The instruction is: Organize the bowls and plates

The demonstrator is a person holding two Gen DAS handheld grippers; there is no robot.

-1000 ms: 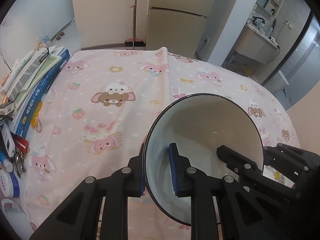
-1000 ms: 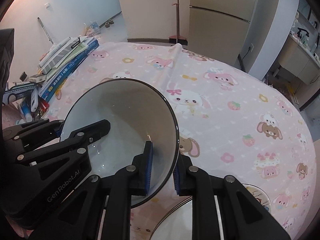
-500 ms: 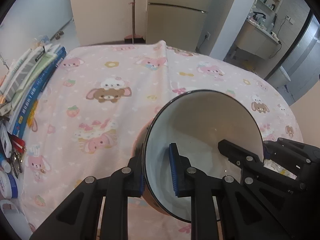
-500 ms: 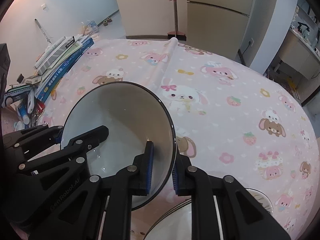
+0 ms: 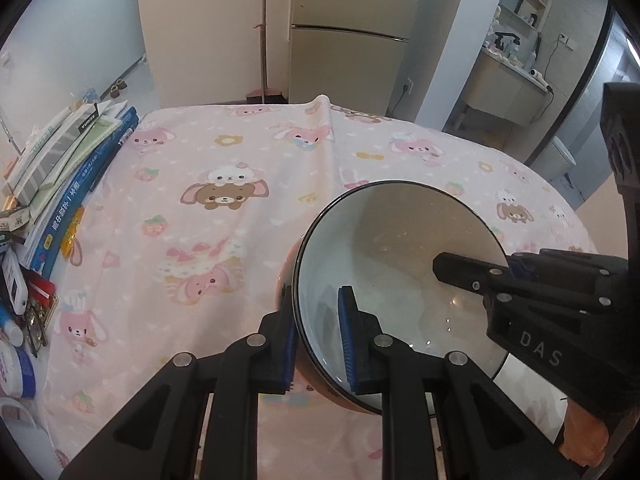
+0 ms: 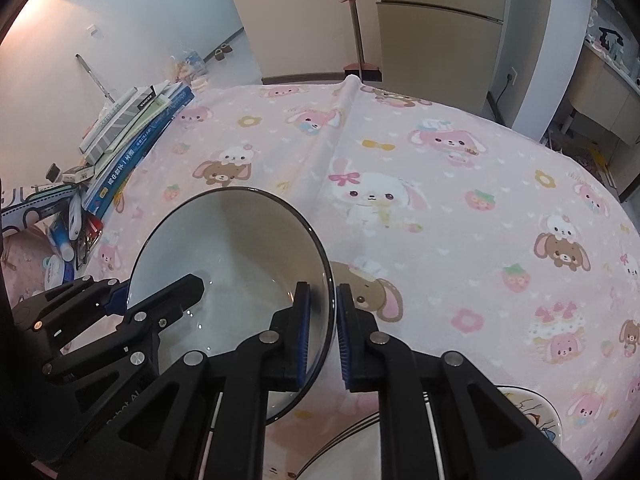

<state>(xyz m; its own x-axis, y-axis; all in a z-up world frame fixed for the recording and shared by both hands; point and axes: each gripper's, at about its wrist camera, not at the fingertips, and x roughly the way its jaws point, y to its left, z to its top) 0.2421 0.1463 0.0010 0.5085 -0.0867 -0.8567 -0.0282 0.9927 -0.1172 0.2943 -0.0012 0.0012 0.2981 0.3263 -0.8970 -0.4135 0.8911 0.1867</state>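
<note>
Left wrist view: the left gripper [image 5: 316, 336] has its fingers [image 5: 347, 340] pinching the near-left rim of a white bowl [image 5: 400, 248] with a dark rim line, one blue pad inside the bowl and the other outside against its brownish outer wall. The bowl is tilted, its mouth facing the camera, and sits over the near right part of the desk [image 5: 240, 216], which is covered in a pink cloth printed with rabbits and bears. From the right, the right gripper [image 5: 508, 270] grips the opposite rim, one black finger reaching into the bowl.

In the right wrist view the same bowl [image 6: 232, 248] lies left of centre, and the right gripper [image 6: 322, 336] straddles its right rim; the jaws are closing, with the rim between the blue pads, the inner pad against the inside wall and a thin gap visible at the outer pad. The left gripper [image 6: 120, 298] holds the far-left rim. Below the bowl, at the desk's near edge, part of a white plate [image 6: 344, 456] with a dark rim shows between the fingers, and a decorated plate [image 6: 536, 412] lies just beside it toward the near right corner.

A stack of books [image 5: 80, 160] lines the desk's left edge, with tubes and small clutter [image 5: 16, 292] nearer the near left corner. Beyond the far edge stand a broom [image 5: 264, 56] and a beige cabinet [image 5: 352, 40].
</note>
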